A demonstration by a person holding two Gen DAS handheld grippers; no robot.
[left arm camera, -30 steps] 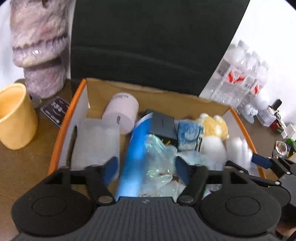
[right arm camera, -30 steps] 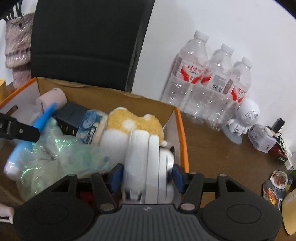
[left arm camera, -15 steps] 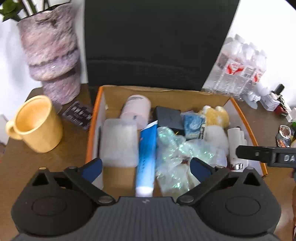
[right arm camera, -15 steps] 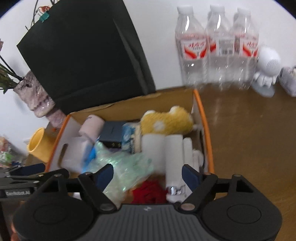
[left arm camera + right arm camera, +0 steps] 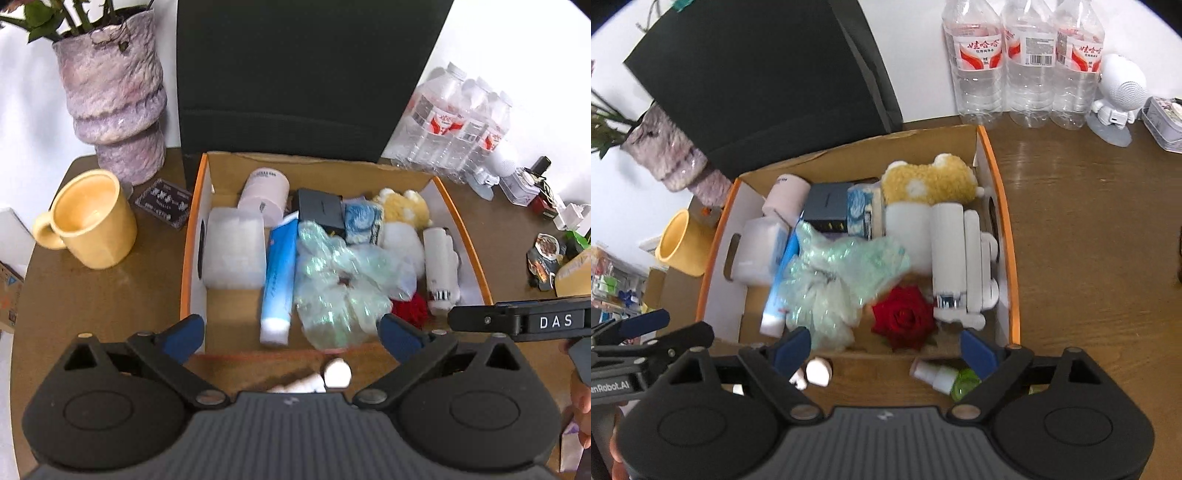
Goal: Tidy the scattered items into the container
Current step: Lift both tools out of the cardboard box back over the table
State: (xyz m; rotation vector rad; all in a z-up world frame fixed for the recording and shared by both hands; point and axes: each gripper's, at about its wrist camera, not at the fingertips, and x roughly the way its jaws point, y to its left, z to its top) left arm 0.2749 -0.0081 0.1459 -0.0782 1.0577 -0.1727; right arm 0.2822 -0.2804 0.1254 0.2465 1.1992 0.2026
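Observation:
An orange-rimmed cardboard box [image 5: 192,236] [image 5: 1008,236] holds a blue tube [image 5: 279,273], a crinkly clear bag [image 5: 332,280], a white block [image 5: 232,247], a yellow plush [image 5: 927,181], white bottles [image 5: 960,258] and a red rose [image 5: 903,317]. My left gripper [image 5: 291,330] is open and empty above the box's near edge. My right gripper [image 5: 884,347] is open and empty there too. On the table in front of the box lie a small white bottle [image 5: 334,373] [image 5: 816,371] and a green spray bottle [image 5: 945,378].
A yellow mug [image 5: 92,218] and a purple vase [image 5: 114,92] stand left of the box. A black bag [image 5: 295,74] stands behind it. Water bottles [image 5: 1027,62] and a white robot figure [image 5: 1119,92] are at the back right. Small items [image 5: 546,254] lie at the right.
Both grippers opened, let go of the blue tube and the white bottles inside the box, and pulled back and up. The items now rest in the box.

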